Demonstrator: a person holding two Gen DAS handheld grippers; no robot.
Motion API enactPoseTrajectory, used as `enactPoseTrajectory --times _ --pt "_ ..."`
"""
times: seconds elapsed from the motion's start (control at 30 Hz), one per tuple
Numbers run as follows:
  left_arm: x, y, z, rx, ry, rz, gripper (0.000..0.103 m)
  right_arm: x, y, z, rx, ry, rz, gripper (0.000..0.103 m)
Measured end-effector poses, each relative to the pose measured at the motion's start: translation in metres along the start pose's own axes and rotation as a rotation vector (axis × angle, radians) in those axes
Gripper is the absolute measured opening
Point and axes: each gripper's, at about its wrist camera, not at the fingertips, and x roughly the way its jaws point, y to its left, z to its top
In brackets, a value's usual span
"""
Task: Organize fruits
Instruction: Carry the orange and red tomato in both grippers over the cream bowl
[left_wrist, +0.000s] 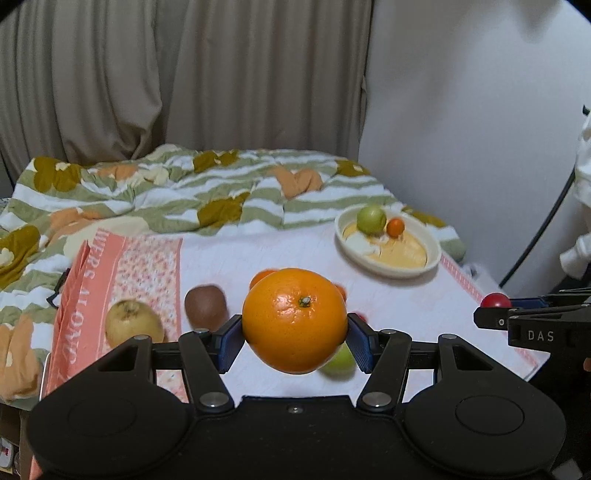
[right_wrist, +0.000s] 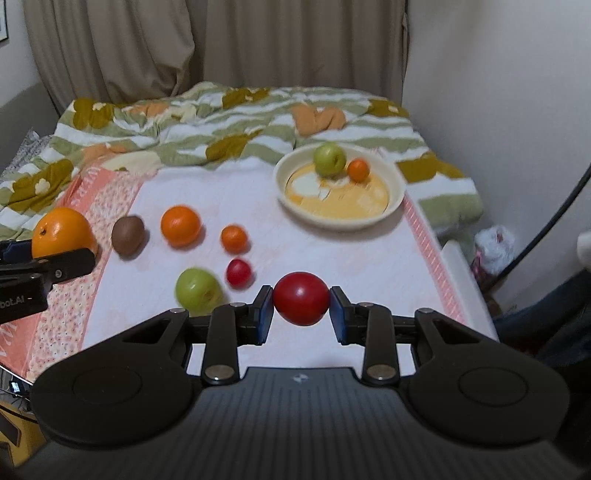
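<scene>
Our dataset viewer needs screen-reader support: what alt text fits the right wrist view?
The right gripper grips a red fruit above a white cloth scattered with loose fruit. Beyond, a cream bowl holds a green apple and a small orange.

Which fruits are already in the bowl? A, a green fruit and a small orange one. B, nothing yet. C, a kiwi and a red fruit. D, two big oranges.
A: the bowl holds a green fruit and a small orange fruit; the kiwi lies on the cloth, and the red fruit is in the right tool.
</scene>
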Motion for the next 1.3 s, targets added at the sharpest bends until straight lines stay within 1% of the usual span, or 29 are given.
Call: enactPoseTrajectory --times 0.3,0.4,0.6,0.73,0.93,1.1,1.3 --pt "0.005 -0.062 0.027 -0.080 -0.068 0.088 0.063 0.010 -0.077 0.039 -0.092 -0.050 0.100 0.048" --pt "0.013 -0.084 0.038 -0.103 -0.083 0.112 0.063 0.018 -0.097 0.053 -0.117 -0.062 0.130 0.048" --pt "0.041 -0.116 0.058 -0.147 -0.085 0.136 0.063 0.042 -0.132 0.086 -0.180 -0.071 0.177 0.048" --pt "0.065 -0.129 0.073 -0.159 -0.069 0.133 0.063 0.062 -0.148 0.104 -0.187 -0.061 0.173 0.048" --pt "0.113 -0.143 0.090 -0.118 -0.030 0.120 0.063 0.093 -0.168 0.125 -0.154 -0.040 0.153 0.048" --pt "0.158 -0.145 0.099 -0.091 0.004 0.092 0.063 0.120 -0.173 0.137 -0.140 -0.021 0.124 0.048" --pt "0.208 -0.142 0.105 -0.070 0.065 0.089 0.063 0.155 -0.172 0.146 -0.139 0.006 0.113 0.048"
